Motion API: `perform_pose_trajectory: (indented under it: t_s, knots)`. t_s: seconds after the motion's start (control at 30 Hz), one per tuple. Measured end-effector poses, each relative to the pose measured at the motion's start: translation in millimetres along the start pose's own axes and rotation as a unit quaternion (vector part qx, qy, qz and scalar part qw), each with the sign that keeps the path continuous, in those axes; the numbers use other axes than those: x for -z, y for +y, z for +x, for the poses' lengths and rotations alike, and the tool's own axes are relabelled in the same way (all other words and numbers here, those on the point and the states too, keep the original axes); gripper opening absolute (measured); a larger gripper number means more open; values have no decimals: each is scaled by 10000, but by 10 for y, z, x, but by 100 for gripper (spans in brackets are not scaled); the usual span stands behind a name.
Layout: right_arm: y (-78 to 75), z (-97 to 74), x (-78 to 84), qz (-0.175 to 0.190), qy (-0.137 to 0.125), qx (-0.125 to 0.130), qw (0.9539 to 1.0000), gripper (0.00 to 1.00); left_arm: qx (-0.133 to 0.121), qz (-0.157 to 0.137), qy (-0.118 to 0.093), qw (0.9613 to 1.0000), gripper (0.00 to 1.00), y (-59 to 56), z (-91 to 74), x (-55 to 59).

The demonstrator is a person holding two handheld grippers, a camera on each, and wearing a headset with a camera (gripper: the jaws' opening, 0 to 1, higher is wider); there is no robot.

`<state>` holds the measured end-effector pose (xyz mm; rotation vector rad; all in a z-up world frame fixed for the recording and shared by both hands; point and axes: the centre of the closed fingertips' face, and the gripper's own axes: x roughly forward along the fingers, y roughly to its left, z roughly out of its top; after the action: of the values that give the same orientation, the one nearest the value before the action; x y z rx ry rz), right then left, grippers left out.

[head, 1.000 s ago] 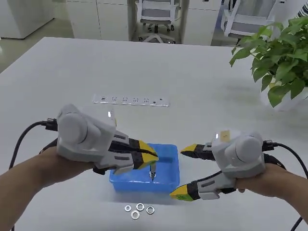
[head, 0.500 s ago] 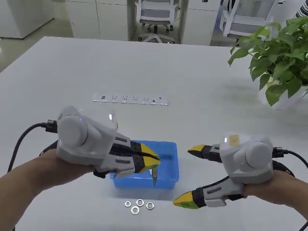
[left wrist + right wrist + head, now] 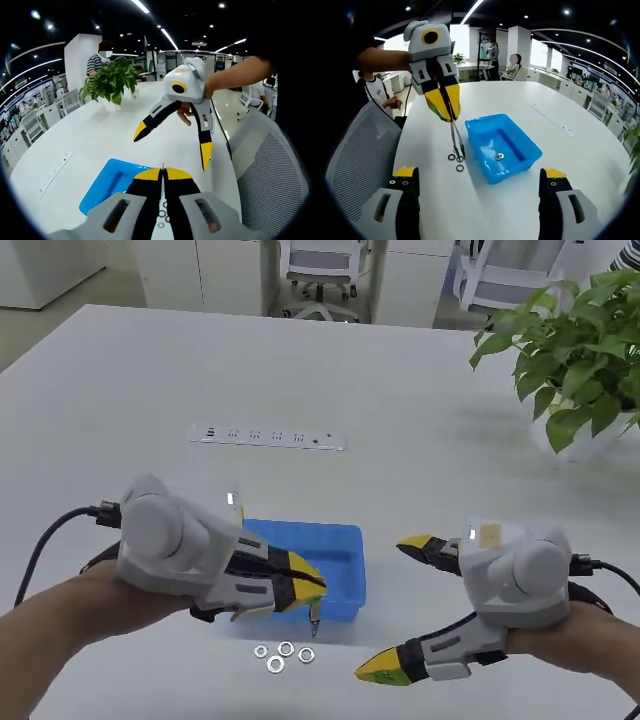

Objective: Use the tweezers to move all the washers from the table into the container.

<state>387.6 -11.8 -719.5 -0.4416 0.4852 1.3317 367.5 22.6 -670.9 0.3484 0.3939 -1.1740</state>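
My left gripper (image 3: pixel 312 587) has its jaws pressed together on the tweezers (image 3: pixel 314 617). These point down, tips at the loose washers (image 3: pixel 283 655) on the table (image 3: pixel 150 370); I cannot tell whether they touch one. Just behind sits the blue container (image 3: pixel 330 545), with another washer (image 3: pixel 498 156) inside. My right gripper (image 3: pixel 385 608) hangs beside it, jaws wide apart, holding nothing. The power strip's (image 3: pixel 268 437) markings are too small to read.
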Motion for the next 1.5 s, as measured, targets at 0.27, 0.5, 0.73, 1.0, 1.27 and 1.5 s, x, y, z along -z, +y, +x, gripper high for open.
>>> perform_pose_trajectory:
  t_s: [0.27,0.5,0.73,1.0,1.27,1.5]
  knots:
    - [52,13,39,-20,29,-43,10000,100,82,1,61,9999,5,-47,45,84]
    - [119,26,106,14,100,-116,9999,100,129,-33,132,9998,5,-85,75,172]
    - [169,27,129,27,141,-165,9998,100,143,-65,171,9997,5,-111,95,237]
    - [193,34,131,-23,146,-207,9997,97,164,-46,214,9996,5,-126,118,276]
    - [247,73,95,-193,92,-350,9992,87,168,-41,191,9997,5,-137,111,290]
    - [310,146,94,-565,172,-549,9967,69,278,53,233,9993,5,-166,103,283]
